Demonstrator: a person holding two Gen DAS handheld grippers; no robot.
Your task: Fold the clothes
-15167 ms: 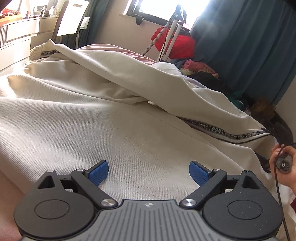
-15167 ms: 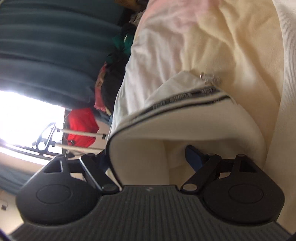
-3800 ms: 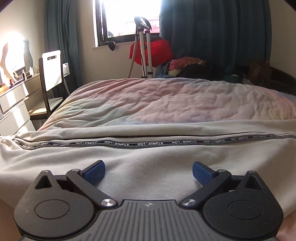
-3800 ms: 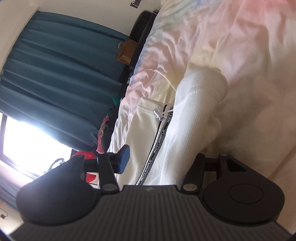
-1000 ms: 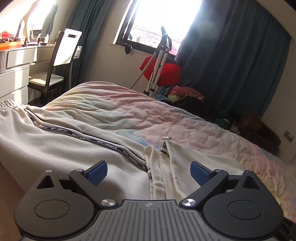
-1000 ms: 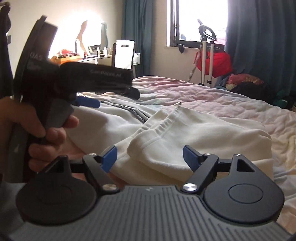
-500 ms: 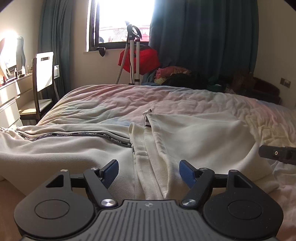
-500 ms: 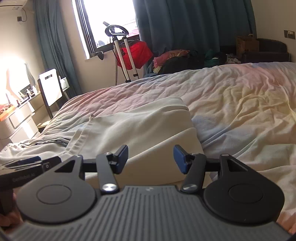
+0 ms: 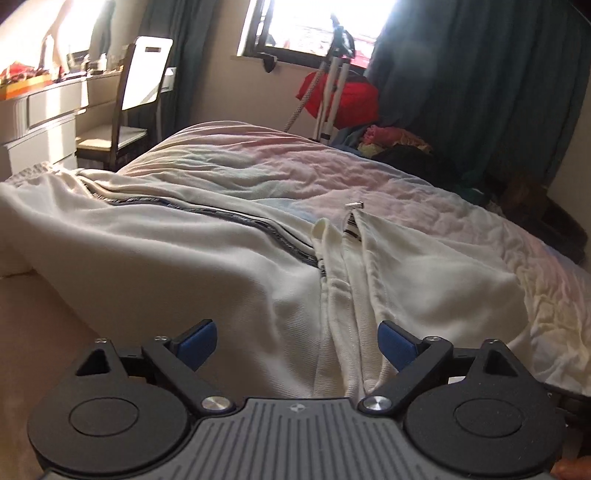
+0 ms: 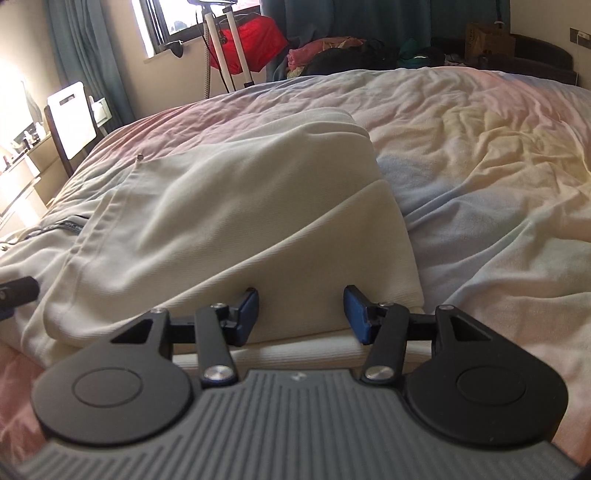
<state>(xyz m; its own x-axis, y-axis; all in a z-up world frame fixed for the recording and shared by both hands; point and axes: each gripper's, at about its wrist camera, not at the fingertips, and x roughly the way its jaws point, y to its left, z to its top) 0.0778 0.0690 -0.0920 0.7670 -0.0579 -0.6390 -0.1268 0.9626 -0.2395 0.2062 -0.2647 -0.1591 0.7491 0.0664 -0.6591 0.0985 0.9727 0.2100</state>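
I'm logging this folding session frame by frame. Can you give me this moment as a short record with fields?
surface: bed, pastel rumpled cover
garment: cream trousers with dark lettered side stripe, lying across the bed
fold state: right end folded over onto itself; left part still spread out
left tongs: open, empty, over the fold edge
right tongs: open, empty, at the folded end
background: chair, window, red bag

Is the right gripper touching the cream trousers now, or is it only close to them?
Cannot tell. In the right wrist view the right gripper is open over the folded edge of the cream trousers, but no contact or gap shows plainly.
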